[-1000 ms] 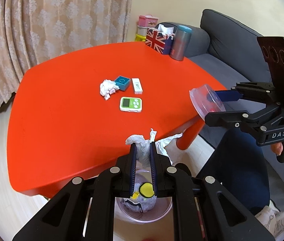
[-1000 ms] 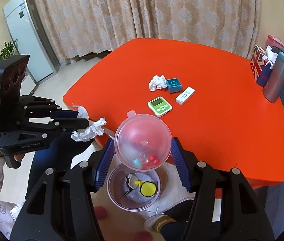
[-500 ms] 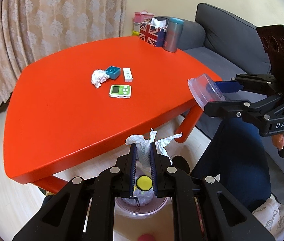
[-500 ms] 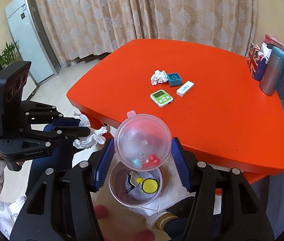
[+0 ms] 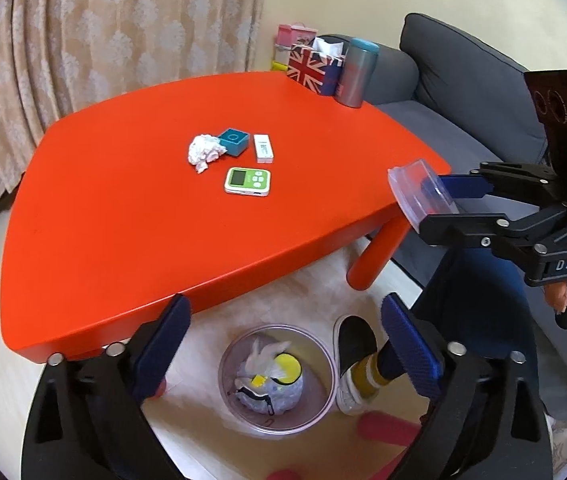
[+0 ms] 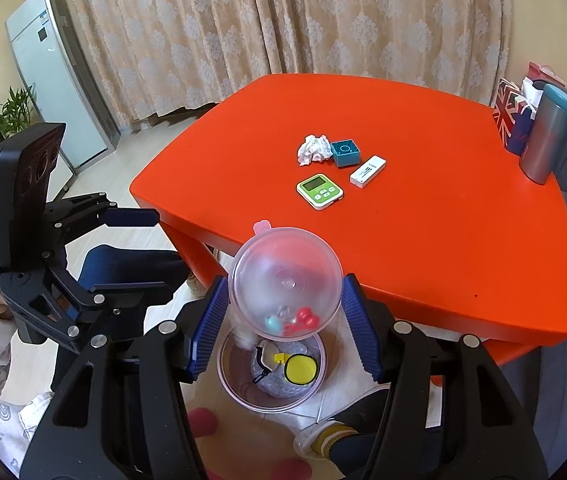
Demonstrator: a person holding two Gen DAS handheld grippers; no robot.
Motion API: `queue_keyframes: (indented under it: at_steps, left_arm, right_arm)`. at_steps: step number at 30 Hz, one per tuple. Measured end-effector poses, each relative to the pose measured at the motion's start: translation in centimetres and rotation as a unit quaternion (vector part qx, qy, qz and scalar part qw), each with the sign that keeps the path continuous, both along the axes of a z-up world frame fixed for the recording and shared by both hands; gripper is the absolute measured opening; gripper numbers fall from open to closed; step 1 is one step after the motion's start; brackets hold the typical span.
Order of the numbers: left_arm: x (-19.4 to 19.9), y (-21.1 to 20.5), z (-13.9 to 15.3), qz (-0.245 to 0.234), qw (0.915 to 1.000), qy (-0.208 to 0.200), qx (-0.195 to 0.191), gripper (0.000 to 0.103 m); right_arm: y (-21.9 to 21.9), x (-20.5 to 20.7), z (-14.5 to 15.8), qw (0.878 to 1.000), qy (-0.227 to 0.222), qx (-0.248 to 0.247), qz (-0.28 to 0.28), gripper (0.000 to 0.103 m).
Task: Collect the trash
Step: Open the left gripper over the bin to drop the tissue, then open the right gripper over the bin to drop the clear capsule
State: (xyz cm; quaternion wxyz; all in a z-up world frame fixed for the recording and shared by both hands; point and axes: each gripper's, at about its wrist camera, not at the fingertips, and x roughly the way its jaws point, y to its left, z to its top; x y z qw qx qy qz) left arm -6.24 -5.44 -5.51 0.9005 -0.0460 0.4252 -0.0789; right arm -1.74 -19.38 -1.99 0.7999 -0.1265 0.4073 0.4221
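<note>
My left gripper (image 5: 285,344) is open and empty above a clear plastic trash bin (image 5: 319,408) on the floor. A white tissue (image 5: 267,354) lies in the bin on top of other rubbish. My right gripper (image 6: 285,320) is shut on the bin's clear round lid (image 6: 285,280) and holds it above the bin (image 6: 235,384). The lid also shows in the left wrist view (image 5: 419,192). A second crumpled white tissue (image 5: 203,151) lies on the orange table (image 5: 123,220), also seen in the right wrist view (image 6: 314,148).
On the table are a teal box (image 5: 234,141), a white stick (image 5: 264,148), a green timer (image 5: 248,181), a flag-print tissue box (image 5: 315,68) and a grey tumbler (image 5: 357,74). A grey sofa (image 5: 463,92) stands behind. The person's foot (image 5: 353,356) is beside the bin.
My left gripper opened and let go of the white tissue, which dropped into the bin. The right gripper still holds the lid in the same place.
</note>
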Motion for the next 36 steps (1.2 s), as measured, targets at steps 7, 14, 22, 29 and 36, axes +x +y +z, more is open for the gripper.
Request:
queue_keyframes:
  at_steps: [7, 14, 22, 29, 36]
  left_arm:
    - [-0.3, 0.4, 0.0, 0.008, 1.0, -0.004, 0.0, 0.095]
    - [-0.7, 1.0, 0.3, 0.017, 0.9997, -0.014, -0.007, 0.095]
    - [-1.8, 2.2, 1.1, 0.037, 0.9989, -0.026, -0.009, 0.095]
    - [-2.4, 3.4, 1.2, 0.051, 0.9981, -0.032, -0.015, 0.095]
    - [-2.9, 4.3, 1.4, 0.062, 0.9973, -0.036, -0.018, 0.095]
  right_arm:
    - [0.1, -0.1, -0.1, 1.0, 0.002, 0.0, 0.002, 0.058]
    - [0.1, -0.1, -0.1, 1.0, 0.0, 0.0, 0.005, 0.058]
    - [0.7, -0.5, -0.6, 1.0, 0.005, -0.001, 0.022, 0.058]
    - [1.8, -1.0, -1.4, 0.999, 0.014, -0.006, 0.041, 0.058]
    - [3.1, -1.4, -1.6, 0.997, 0.019, -0.006, 0.069, 0.059]
